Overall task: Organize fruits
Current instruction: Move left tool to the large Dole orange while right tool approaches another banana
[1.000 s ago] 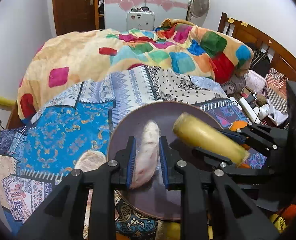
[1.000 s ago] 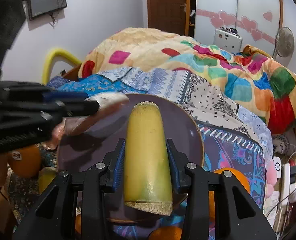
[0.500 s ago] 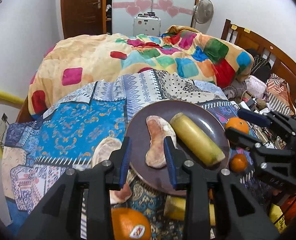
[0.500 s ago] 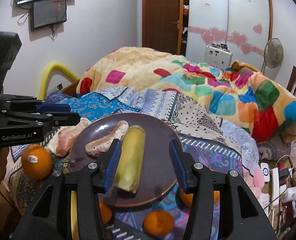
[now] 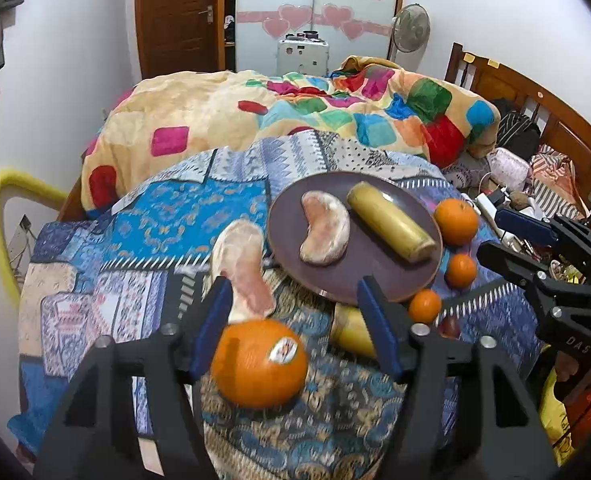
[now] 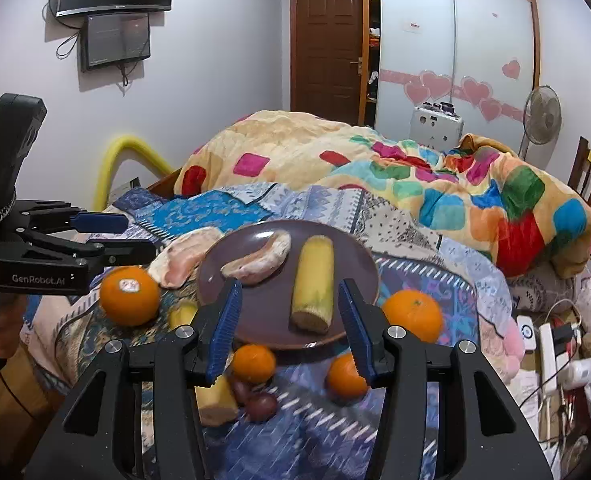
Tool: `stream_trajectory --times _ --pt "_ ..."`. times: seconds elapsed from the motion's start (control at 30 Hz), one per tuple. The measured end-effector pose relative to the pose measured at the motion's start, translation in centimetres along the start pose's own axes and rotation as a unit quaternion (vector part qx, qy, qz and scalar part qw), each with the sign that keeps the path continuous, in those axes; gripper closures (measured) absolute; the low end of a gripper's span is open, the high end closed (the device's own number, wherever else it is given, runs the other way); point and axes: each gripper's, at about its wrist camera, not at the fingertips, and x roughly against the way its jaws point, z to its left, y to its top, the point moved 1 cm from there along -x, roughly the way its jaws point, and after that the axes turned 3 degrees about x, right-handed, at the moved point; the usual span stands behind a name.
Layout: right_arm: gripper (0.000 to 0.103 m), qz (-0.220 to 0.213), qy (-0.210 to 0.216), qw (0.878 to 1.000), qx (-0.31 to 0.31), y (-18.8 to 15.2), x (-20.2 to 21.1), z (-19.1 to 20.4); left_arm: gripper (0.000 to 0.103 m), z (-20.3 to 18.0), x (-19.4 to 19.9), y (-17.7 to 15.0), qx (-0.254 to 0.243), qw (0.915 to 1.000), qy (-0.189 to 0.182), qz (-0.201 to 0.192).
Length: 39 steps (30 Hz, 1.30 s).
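Plate (image 5: 337, 280) on the bed's patterned cloth (image 5: 167, 220), holding a pomelo wedge (image 5: 324, 229) and a yellow stub (image 5: 391, 222), apart from each other. Second wedge (image 5: 241, 268) just outside the left rim. Three small oranges (image 5: 455, 221) crowd the right rim. Left gripper (image 5: 293, 326): fingers wide, empty, a big orange (image 5: 259, 362) between them. Right gripper (image 6: 291, 326): fingers wide, empty, above the near rim. Bare cloth to the left.

The plate (image 5: 423, 276) hides most of a yellow piece (image 5: 351, 330); right gripper (image 6: 291, 320) fingers cover a blurred small orange (image 6: 345, 376).
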Motion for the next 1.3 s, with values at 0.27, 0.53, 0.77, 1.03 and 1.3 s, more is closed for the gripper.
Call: stream_trajectory --times 0.27,0.53,0.77,1.03,1.3 --pt "0.056 0.01 0.02 1.0 -0.009 -1.8 -0.2 1.1 0.024 1.5 -0.8 -2.9 0.011 0.9997 0.014 0.019" --pt "0.056 0.025 0.037 0.999 -0.016 -2.5 -1.9 1.5 0.022 2.2 -3.2 -4.6 0.007 0.9988 0.026 0.042" --pt "0.056 0.035 0.039 0.999 -0.009 -3.1 -2.8 1.8 0.022 3.1 -4.8 -4.9 0.032 0.9982 0.013 0.048" --pt "0.056 0.033 0.049 0.998 0.009 -3.1 -2.9 2.8 0.035 3.3 -4.7 -4.9 0.038 0.9983 -0.008 0.044" --pt "0.056 0.051 0.07 0.995 0.044 -3.0 -3.7 5.1 0.035 4.5 -2.3 -6.6 0.035 0.9982 -0.007 0.047"
